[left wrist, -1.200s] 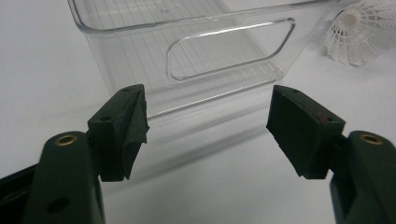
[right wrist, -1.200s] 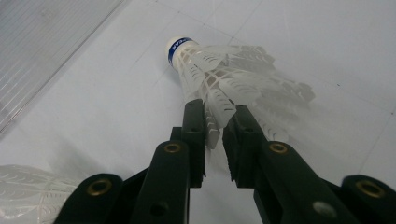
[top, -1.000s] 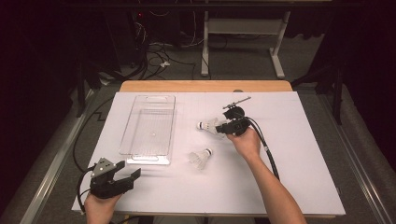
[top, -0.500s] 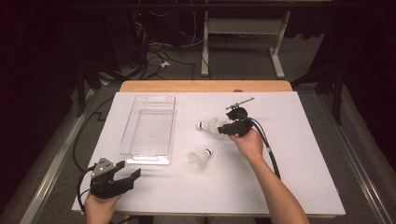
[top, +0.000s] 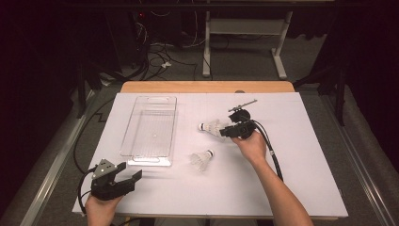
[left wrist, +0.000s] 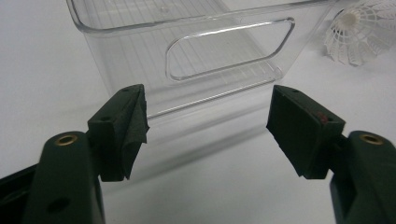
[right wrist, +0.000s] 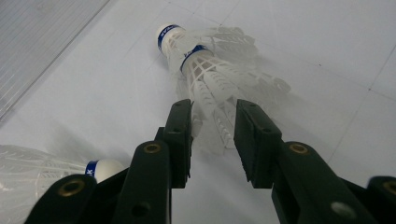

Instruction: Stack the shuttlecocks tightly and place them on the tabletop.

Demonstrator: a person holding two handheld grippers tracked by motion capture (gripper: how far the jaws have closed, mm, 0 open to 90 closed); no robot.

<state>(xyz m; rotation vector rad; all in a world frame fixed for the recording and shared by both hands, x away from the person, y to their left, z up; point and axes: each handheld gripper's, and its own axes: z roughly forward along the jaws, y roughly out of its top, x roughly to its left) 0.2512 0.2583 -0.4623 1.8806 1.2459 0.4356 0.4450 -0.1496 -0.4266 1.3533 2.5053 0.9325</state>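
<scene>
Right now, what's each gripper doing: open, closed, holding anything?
Left gripper: open, holding nothing, facing the clear tray.
Right gripper: closed on a shuttlecock's skirt.

Clear glossy plastic bin point(top: 149, 129) — matt table point(top: 306, 155)

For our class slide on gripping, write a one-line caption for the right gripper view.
Right gripper closes its jaws on the skirt of a white shuttlecock; a second shuttlecock lies nearby.

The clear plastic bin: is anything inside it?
The clear bin looks empty; the white table shows through it. Both shuttlecocks lie outside, one in the right claw.
</scene>
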